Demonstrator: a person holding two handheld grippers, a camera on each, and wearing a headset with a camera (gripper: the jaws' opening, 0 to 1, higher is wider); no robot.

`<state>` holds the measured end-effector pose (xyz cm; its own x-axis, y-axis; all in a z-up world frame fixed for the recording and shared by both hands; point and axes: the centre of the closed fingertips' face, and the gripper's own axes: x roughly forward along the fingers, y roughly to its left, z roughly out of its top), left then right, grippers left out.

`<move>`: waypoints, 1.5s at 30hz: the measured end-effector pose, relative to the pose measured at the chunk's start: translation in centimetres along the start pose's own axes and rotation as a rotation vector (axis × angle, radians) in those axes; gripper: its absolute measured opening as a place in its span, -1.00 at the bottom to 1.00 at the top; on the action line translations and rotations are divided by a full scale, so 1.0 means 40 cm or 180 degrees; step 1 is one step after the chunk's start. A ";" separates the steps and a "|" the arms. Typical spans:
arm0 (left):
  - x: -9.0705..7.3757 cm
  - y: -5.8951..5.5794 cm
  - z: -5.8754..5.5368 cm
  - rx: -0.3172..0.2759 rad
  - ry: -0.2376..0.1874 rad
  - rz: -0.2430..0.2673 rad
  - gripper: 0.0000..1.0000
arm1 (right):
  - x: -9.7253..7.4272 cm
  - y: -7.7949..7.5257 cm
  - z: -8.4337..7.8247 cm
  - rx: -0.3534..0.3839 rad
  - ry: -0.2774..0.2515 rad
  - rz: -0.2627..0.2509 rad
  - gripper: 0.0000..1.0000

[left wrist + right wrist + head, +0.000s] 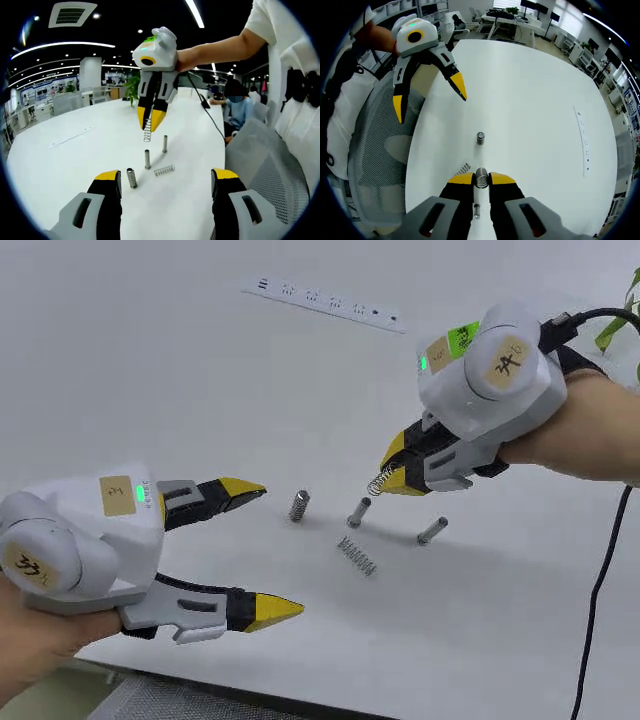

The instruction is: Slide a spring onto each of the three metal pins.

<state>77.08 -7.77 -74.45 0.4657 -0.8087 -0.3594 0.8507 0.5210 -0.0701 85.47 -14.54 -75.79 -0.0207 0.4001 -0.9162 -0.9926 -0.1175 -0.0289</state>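
Left gripper (281,549): 33; right gripper (387,476), 34, holds spring (377,481).

Open-plan office — desks (512,17), ceiling strip lights (194,12), mesh chair (380,150).

White left gripper (281,548), yellow-tipped black fingers (265,610), silver spring (357,556), white table (150,370)

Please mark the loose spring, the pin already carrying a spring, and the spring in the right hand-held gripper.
Loose silver coil spring (356,555): head view, middle coils.
Metal pin wearing a spring (301,497): head view, top end.
Silver coil spring (147,135) in right hand-held gripper (150,120): left gripper view, hanging coils.
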 end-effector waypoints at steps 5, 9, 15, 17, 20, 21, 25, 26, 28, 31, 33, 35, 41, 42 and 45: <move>-0.001 0.004 -0.005 -0.0023 -0.0011 0.0011 0.58 | 0.015 -0.004 -0.007 0.0026 0.0030 0.0017 -0.76; -0.003 0.010 -0.007 -0.0052 -0.0020 0.0041 0.65 | 0.026 -0.001 -0.014 0.0036 0.0065 0.0057 -0.76; -0.003 0.013 -0.012 -0.0076 -0.0026 0.0051 0.67 | 0.038 -0.003 -0.018 0.0050 0.0078 0.0079 -0.76; -0.002 0.013 -0.012 -0.0084 -0.0031 0.0050 0.67 | 0.042 -0.004 -0.020 0.0047 0.0086 0.0085 -0.76; -0.002 0.014 -0.012 -0.0096 -0.0040 0.0048 0.67 | 0.047 -0.006 -0.021 0.0054 0.0091 0.0092 -0.76; -0.002 0.013 -0.012 -0.0098 -0.0039 0.0046 0.67 | 0.049 -0.006 -0.022 0.0058 0.0093 0.0097 -0.76; -0.001 0.013 -0.013 -0.0105 -0.0041 0.0042 0.67 | 0.054 -0.003 -0.025 0.0048 0.0110 0.0109 -0.76; -0.001 0.013 -0.012 -0.0110 -0.0045 0.0040 0.66 | 0.054 -0.003 -0.025 0.0048 0.0111 0.0110 -0.76; 0.001 0.011 -0.011 -0.0114 -0.0049 0.0036 0.66 | 0.057 -0.004 -0.027 0.0048 0.0115 0.0113 -0.76; 0.003 0.010 -0.011 -0.0123 -0.0053 0.0030 0.66 | 0.061 -0.005 -0.030 0.0047 0.0123 0.0118 -0.76; 0.003 0.011 -0.012 -0.0122 -0.0055 0.0029 0.66 | 0.064 -0.005 -0.033 0.0050 0.0129 0.0124 -0.76; 0.004 0.012 -0.012 -0.0128 -0.0059 0.0028 0.66 | 0.066 -0.004 -0.033 0.0053 0.0130 0.0136 -0.76; 0.003 0.012 -0.009 -0.0130 -0.0065 0.0036 0.66 | 0.076 -0.005 -0.036 0.0037 0.0153 0.0148 -0.76; 0.003 0.012 -0.009 -0.0126 -0.0060 0.0039 0.66 | 0.078 -0.004 -0.035 0.0035 0.0152 0.0151 -0.76; 0.003 0.012 -0.009 -0.0134 -0.0062 0.0037 0.66 | 0.088 -0.004 -0.039 0.0027 0.0163 0.0156 -0.76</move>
<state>77.45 -7.52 -74.88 0.4805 -0.8075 -0.3421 0.8343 0.5411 -0.1054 85.72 -14.53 -79.64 -0.0634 0.3471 -0.9357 -0.9916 -0.1279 0.0198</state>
